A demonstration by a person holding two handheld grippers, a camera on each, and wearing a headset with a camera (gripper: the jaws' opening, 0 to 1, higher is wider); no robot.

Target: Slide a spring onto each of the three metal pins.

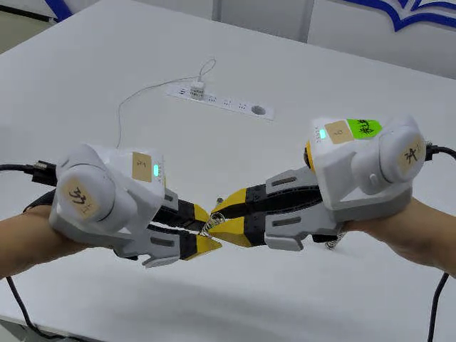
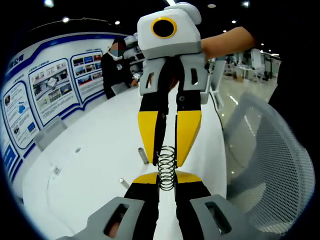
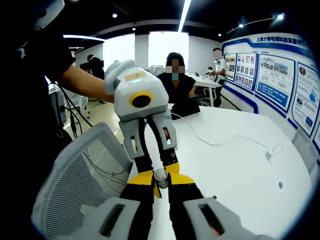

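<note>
L hand-held gripper nearly closed, pinching one end of spring mid-air. R hand-held gripper jaws a slit apart at the other end, grip unclear. Pins upright on worktop, look bare. Rec: single holder, spring axis vertical, lower straight over pin.

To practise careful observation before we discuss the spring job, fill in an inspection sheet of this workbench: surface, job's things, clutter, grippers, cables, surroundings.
Surface: white table, no marks seen.
Job's things: spring held between the grippers; metal pin and second pin on the table, both bare; what looks like another spring under the right gripper.
Clutter: power strip with a white plug.
Grippers: left gripper, jaws shut on the spring; right gripper, jaws around its other end, grip unclear.
Cables: thin white cable; black cables from the grippers.
Surroundings: mesh chair, wall posters, people.
</note>
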